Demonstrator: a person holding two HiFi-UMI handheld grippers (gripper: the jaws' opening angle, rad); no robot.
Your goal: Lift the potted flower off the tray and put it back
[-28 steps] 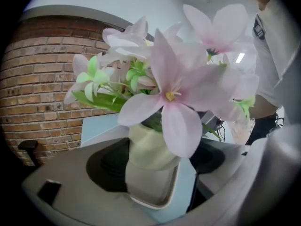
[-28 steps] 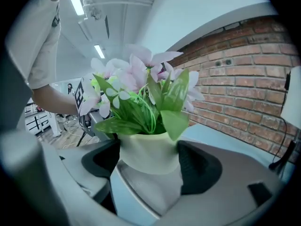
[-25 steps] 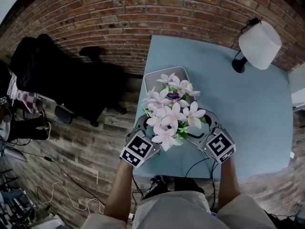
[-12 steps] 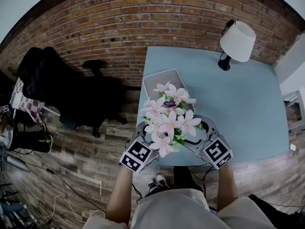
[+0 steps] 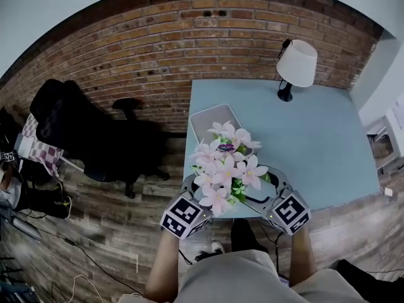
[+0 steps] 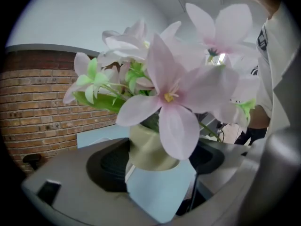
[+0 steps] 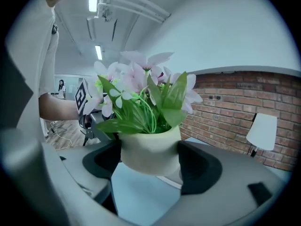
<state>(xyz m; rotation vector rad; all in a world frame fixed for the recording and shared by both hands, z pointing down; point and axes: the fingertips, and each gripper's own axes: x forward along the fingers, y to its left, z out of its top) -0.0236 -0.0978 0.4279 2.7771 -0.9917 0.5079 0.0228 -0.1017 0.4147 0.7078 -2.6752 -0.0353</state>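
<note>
Potted flower (image 5: 224, 169) stays clamped by left gripper (image 5: 194, 188) and right gripper (image 5: 268, 185), slightly farther from tray (image 5: 203, 115).

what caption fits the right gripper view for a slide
Right gripper shut on a pale pot of pink flowers, held over the blue table

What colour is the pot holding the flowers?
Pale green; the pot shows best in the right gripper view.
</note>
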